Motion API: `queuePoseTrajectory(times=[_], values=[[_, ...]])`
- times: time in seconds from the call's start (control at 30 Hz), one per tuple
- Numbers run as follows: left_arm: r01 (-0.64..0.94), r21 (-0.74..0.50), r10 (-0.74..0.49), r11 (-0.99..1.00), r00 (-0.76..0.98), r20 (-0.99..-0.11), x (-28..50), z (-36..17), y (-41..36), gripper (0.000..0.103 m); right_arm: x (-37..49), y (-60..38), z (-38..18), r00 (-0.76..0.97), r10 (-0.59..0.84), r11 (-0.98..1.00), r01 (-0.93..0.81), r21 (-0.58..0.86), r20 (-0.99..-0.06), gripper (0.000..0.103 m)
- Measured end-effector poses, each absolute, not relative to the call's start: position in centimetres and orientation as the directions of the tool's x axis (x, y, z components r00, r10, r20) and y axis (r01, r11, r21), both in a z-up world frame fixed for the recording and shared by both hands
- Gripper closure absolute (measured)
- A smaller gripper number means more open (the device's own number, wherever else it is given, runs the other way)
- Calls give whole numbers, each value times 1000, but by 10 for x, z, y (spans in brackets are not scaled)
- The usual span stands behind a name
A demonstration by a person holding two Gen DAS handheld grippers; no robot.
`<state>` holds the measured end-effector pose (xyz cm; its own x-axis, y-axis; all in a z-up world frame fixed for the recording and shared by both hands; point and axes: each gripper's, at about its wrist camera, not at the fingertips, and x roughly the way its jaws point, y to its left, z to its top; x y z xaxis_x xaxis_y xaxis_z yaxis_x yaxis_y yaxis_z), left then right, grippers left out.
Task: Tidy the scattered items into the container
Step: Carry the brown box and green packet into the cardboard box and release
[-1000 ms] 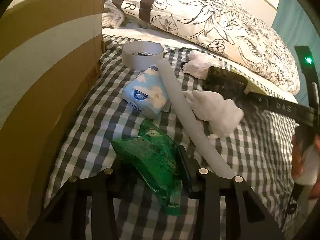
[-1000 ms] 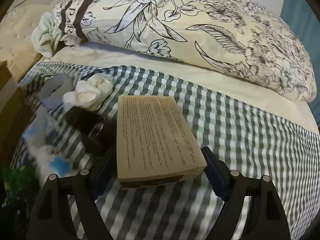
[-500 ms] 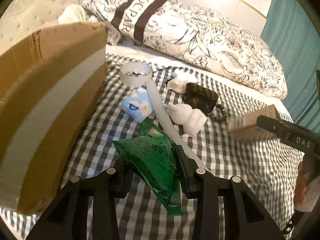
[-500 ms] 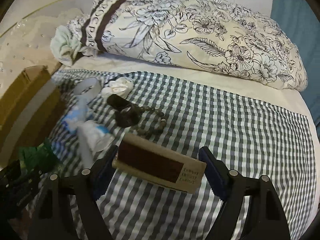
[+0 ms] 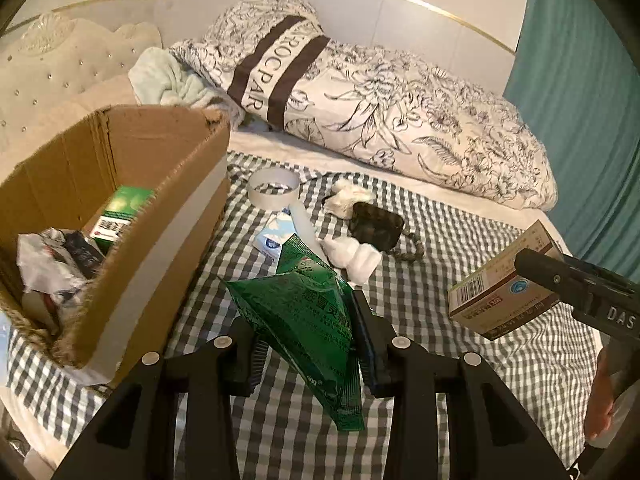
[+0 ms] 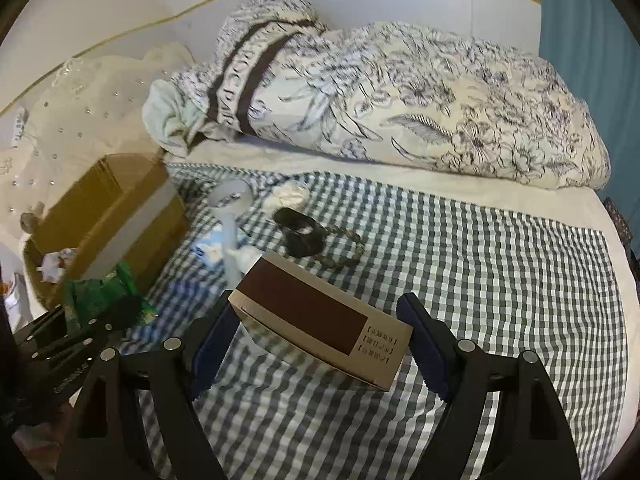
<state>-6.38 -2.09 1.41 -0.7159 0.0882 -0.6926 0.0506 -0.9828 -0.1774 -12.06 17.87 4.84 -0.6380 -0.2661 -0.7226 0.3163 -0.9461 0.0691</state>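
The left gripper (image 5: 308, 344) is clamped on one crinkled green packet (image 5: 304, 320), whose lower end hides part of its fingers, while the right gripper (image 6: 316, 344) pinches one tan carton (image 6: 324, 332) lifted above the bed; its print is too small to read. Both hang over a grey checked bedspread (image 5: 460, 392) beside one open cardboard box (image 5: 132, 248), its contents half hidden behind the near wall. Still lying on the spread are one tape roll (image 5: 273, 191), one white tube (image 5: 306, 228), two white wads, one dark pouch (image 5: 376, 226); a floral pillow (image 5: 400, 120) lies behind.
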Motion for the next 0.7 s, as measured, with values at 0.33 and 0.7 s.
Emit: queuePoseTrajectory(times=[0.33,0.7], values=[[49,-153,63,-987,-760,-647,-35,68,-44,65,-85,148,100,-687,-313,-928,368,58,-656,23],[191,-164,-34,-968,-746,-665,-50,78,-133,65,-93,42,133,-643,-447,-846,530,60,-621,23]])
